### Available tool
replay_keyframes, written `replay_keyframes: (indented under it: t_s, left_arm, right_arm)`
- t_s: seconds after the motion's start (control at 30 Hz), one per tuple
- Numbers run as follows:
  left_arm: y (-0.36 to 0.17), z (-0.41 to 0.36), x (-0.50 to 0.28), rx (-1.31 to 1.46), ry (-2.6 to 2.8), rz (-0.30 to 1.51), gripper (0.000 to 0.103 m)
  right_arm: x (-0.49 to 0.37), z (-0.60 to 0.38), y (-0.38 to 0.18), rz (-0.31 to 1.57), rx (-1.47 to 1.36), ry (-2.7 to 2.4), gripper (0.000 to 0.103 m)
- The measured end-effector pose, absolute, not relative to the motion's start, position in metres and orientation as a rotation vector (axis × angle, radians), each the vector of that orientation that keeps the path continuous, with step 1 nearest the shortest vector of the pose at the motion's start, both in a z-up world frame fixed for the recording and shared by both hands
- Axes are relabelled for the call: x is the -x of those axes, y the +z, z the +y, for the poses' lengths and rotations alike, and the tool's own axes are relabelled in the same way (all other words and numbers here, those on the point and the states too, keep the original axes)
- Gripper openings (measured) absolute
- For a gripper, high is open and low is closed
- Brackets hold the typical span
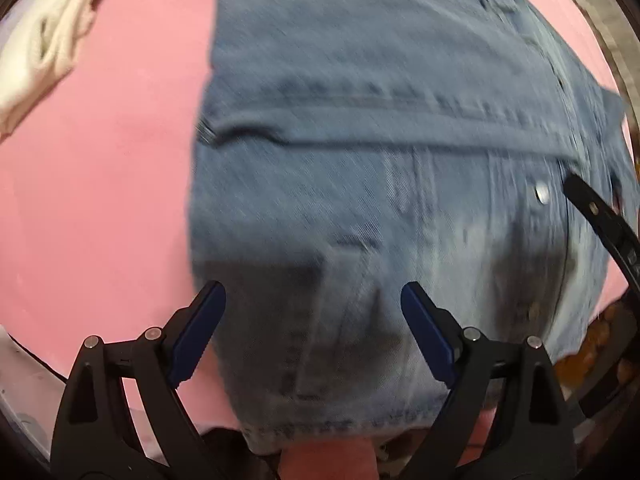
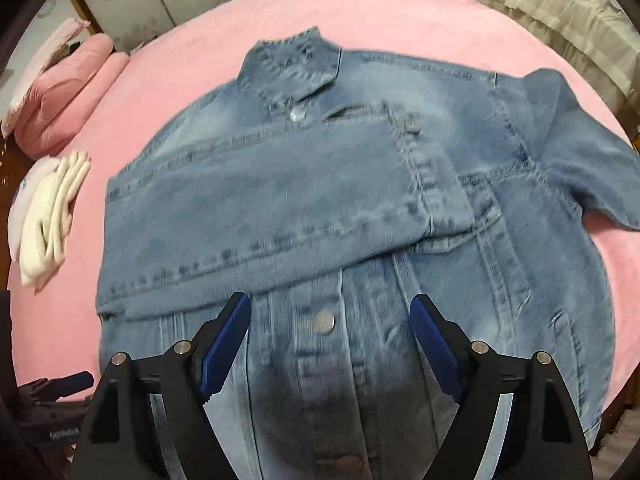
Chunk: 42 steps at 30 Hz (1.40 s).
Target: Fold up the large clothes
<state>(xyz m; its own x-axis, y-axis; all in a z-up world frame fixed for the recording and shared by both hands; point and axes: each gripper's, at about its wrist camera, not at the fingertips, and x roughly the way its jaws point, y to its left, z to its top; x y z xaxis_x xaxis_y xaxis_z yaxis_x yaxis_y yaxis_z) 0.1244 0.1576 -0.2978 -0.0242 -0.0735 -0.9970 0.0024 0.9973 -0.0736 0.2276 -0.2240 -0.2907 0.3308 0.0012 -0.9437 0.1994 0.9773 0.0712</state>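
A blue denim jacket (image 2: 340, 200) lies front up on a pink bed sheet (image 2: 400, 12). Its left sleeve is folded across the chest; the right sleeve (image 2: 580, 152) lies out to the right. The collar points away from me. My right gripper (image 2: 332, 312) is open and empty, just above the jacket's button placket near the hem. My left gripper (image 1: 314, 300) is open and empty over the jacket's (image 1: 380, 140) lower left part. The right gripper's finger (image 1: 600, 216) shows at the right edge of the left wrist view.
A folded white garment (image 2: 48, 216) lies on the sheet left of the jacket, also in the left wrist view (image 1: 44, 40). Pink pillows (image 2: 68, 92) sit at the far left. A beige cloth (image 2: 560, 12) lies beyond the bed's far right edge.
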Motion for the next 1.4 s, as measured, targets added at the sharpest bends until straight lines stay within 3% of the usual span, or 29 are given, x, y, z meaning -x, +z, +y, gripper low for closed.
replay_keyframes:
  t_s: [0.17, 0.43, 0.67, 0.83, 1.07, 1.2, 1.4]
  left_arm:
    - [-0.295, 0.119, -0.102, 0.004, -0.062, 1.677, 0.088]
    - [-0.247, 0.023, -0.079, 0.062, 0.099, 1.621, 0.088]
    - [-0.213, -0.106, -0.072, 0.076, 0.122, 1.603, 0.088]
    - [-0.217, -0.218, -0.091, 0.019, 0.036, 1.586, 0.088]
    - [-0.219, -0.337, -0.108, -0.087, -0.116, 1.586, 0.088]
    - [-0.224, -0.385, -0.114, -0.134, -0.179, 1.607, 0.088]
    - [-0.229, -0.424, -0.12, -0.195, -0.21, 1.624, 0.088]
  right_arm:
    - [-0.212, -0.242, -0.301, 1.243, -0.24, -0.108, 0.083]
    - [-0.204, -0.36, -0.299, 1.204, -0.393, -0.063, 0.083]
    - [-0.196, -0.492, -0.273, 1.224, -0.435, 0.071, 0.083]
    - [-0.176, -0.584, -0.259, 1.185, -0.415, 0.105, 0.083]
    - [-0.132, -0.709, -0.278, 1.222, -0.51, -0.073, 0.082]
    - [-0.102, -0.775, -0.297, 1.236, -0.616, -0.229, 0.074]
    - [-0.069, -0.877, -0.308, 1.089, -0.887, -0.452, 0.06]
